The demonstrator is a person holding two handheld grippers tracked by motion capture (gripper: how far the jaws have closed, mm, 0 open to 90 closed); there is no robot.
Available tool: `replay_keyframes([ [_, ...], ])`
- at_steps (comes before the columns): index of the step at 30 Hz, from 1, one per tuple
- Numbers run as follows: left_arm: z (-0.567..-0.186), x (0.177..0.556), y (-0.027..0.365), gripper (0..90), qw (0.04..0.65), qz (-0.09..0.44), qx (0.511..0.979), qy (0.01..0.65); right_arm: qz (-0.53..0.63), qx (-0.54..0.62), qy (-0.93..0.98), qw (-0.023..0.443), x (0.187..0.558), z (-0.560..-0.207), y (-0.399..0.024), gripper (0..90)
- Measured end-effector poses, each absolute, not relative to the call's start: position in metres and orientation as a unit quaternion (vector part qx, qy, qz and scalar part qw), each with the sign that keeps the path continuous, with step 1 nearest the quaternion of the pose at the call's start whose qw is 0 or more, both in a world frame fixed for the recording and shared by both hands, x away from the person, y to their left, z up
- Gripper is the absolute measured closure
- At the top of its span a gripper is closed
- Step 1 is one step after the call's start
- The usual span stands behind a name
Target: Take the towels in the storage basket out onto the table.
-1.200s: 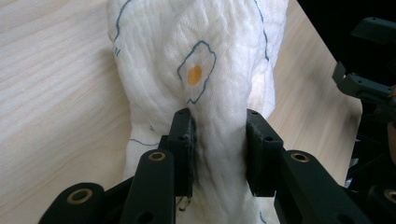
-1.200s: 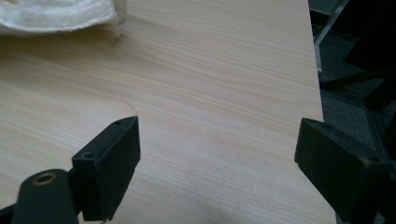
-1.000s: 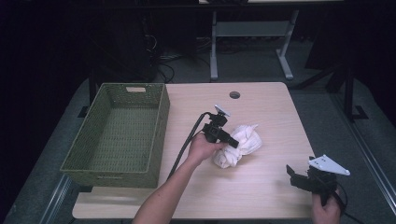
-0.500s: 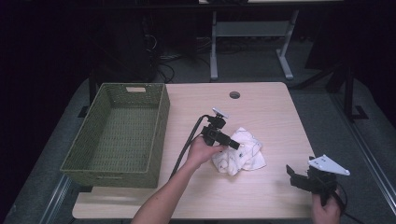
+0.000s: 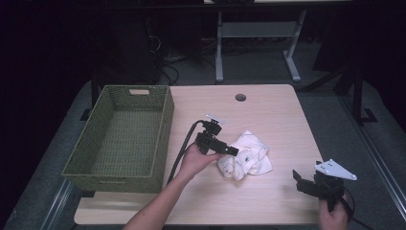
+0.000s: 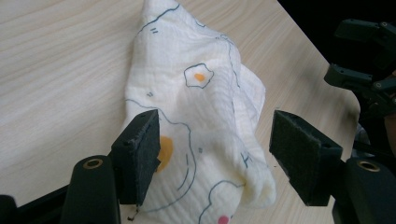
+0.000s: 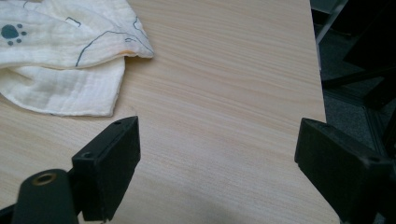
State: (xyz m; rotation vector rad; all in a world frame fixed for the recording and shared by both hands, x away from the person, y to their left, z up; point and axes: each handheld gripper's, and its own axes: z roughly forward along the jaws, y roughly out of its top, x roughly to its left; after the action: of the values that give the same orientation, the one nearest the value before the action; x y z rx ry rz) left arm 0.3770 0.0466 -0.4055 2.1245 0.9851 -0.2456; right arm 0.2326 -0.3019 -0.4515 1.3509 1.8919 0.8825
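Now that left claw (image 6: 212,158) jaws have just opened, printed cloth (image 5: 246,155) is released on tabletop (image 5: 268,110).
Cloth sits between pads, unpinched; right claw (image 7: 219,172) open, idle; wicker basket (image 5: 81,163) likely next.

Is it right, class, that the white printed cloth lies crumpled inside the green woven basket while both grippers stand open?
Not quite. The cloth lies on the wooden table, to the right of the basket, as the high view shows. The left gripper and right gripper are indeed open.
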Motion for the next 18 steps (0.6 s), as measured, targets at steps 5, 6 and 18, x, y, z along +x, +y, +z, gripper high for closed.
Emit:
replay_keyframes([
  [5,-0.404,0.366,0.058,28.7,0.394,-0.089,0.83,0.385,0.335,0.515,0.721,0.32,0.233,-0.452,-0.302,13.9],
  [6,-0.405,0.364,0.059,28.2,0.394,-0.086,0.83,0.385,0.335,0.516,0.72,0.32,0.233,-0.452,-0.302,13.9],
  [18,-0.401,0.334,0.07,27.0,0.401,-0.075,0.834,0.372,0.334,0.515,0.721,0.32,0.232,-0.453,-0.301,13.9],
])
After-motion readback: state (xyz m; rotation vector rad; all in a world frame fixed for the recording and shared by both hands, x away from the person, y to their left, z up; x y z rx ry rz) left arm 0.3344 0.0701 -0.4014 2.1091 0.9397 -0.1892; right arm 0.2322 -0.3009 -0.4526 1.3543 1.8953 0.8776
